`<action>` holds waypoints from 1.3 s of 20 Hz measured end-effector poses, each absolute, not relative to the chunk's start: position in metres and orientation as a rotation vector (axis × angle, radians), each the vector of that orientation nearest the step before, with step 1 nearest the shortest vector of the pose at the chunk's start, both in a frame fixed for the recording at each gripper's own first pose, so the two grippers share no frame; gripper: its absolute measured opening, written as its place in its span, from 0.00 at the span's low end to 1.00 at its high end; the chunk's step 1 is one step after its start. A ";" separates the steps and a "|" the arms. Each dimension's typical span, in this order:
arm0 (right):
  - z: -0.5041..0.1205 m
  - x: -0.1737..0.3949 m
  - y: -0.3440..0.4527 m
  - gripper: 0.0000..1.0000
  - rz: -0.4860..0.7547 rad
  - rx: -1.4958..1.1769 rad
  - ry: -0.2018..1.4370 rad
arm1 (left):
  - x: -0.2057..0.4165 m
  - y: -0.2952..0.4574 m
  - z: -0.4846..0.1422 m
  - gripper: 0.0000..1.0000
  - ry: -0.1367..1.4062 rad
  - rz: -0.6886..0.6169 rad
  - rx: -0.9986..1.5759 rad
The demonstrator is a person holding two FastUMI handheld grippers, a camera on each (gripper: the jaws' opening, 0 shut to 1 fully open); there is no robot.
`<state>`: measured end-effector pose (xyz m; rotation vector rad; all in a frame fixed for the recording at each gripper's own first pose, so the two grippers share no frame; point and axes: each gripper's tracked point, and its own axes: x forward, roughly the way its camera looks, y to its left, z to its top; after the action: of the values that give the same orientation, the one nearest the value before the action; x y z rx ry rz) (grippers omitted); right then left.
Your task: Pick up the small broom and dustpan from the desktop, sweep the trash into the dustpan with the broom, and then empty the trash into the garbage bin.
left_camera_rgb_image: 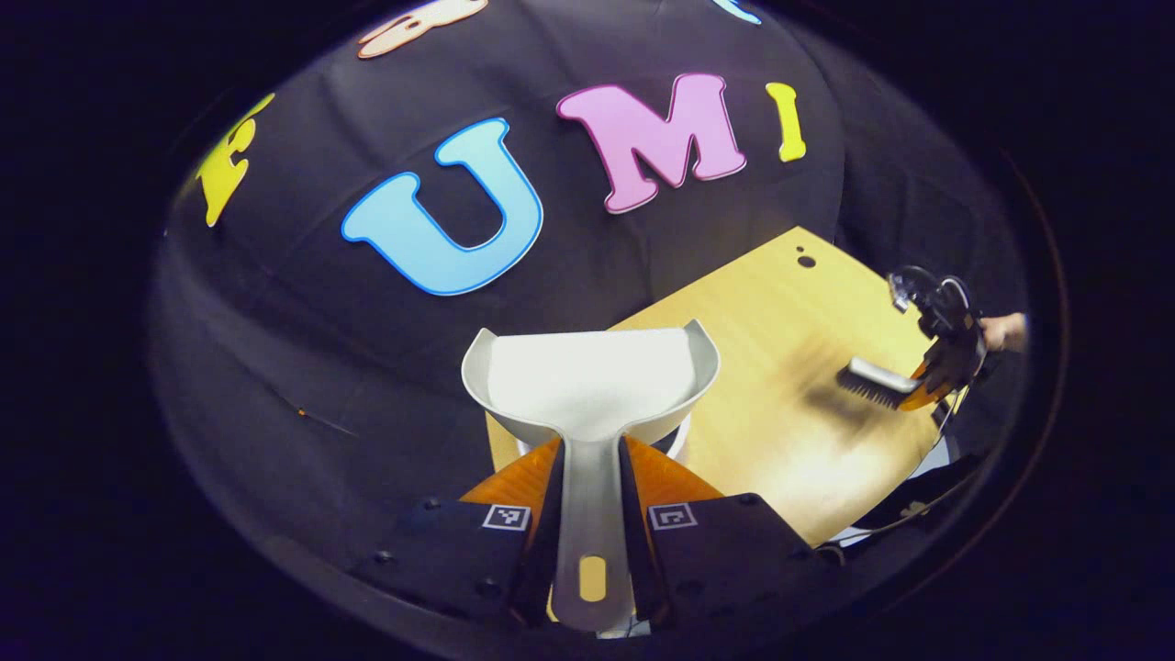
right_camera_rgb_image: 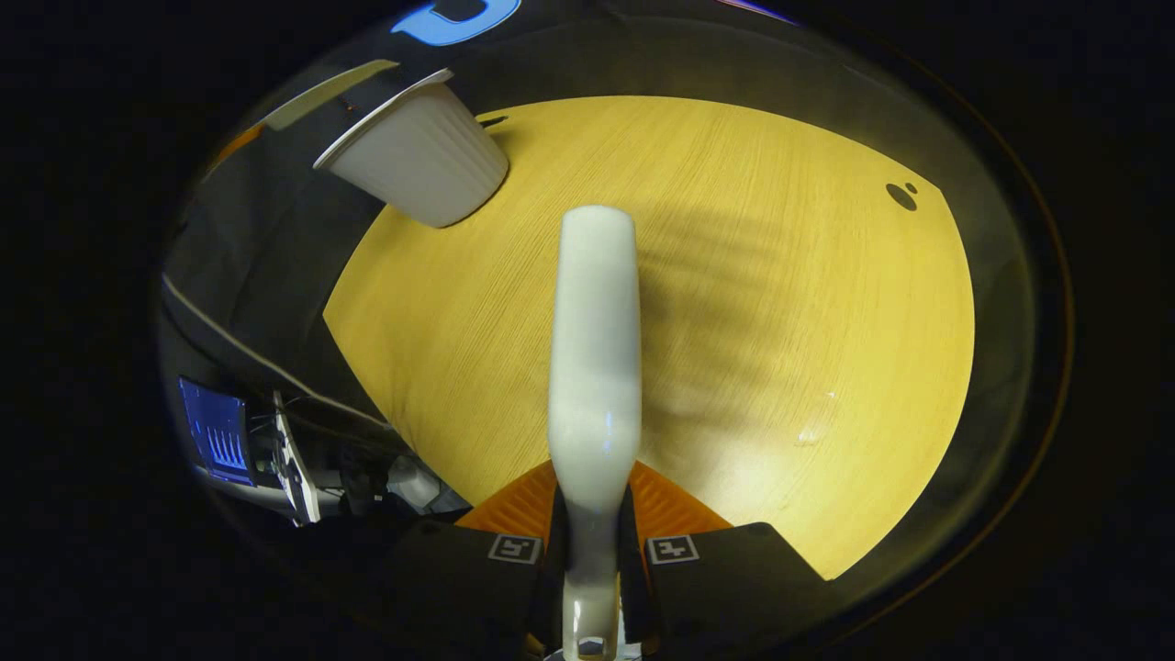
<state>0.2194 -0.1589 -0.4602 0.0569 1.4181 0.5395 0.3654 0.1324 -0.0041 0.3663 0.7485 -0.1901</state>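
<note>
My left gripper (left_camera_rgb_image: 590,459) is shut on the handle of a white dustpan (left_camera_rgb_image: 587,381), which I hold level in the air at the table's edge. The pan's inside looks bare. A curved white rim of the garbage bin (left_camera_rgb_image: 681,446) peeks out just under the pan. My right gripper (right_camera_rgb_image: 595,487) is shut on the handle of the small broom (right_camera_rgb_image: 595,349), whose white back points forward over the table. In the left gripper view the right gripper (left_camera_rgb_image: 947,344) hangs at the far right with the broom (left_camera_rgb_image: 872,384), bristles down just above the wood.
The yellow wooden table (right_camera_rgb_image: 734,275) has two dark holes (right_camera_rgb_image: 901,195) near its far corner and a small pale fleck (right_camera_rgb_image: 810,435) on the near right. The white ribbed bin (right_camera_rgb_image: 422,161) stands beside the table's left edge. A lit screen (right_camera_rgb_image: 216,431) sits low at the left.
</note>
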 end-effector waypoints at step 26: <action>-0.457 0.202 -0.147 0.24 0.178 0.233 1.500 | 0.263 -0.080 -0.337 0.31 0.827 -0.178 -0.037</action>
<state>0.2025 -0.1471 -0.4570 0.2334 1.5000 0.1777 0.2626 -0.0803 -0.3368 -0.0367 0.8273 -0.1781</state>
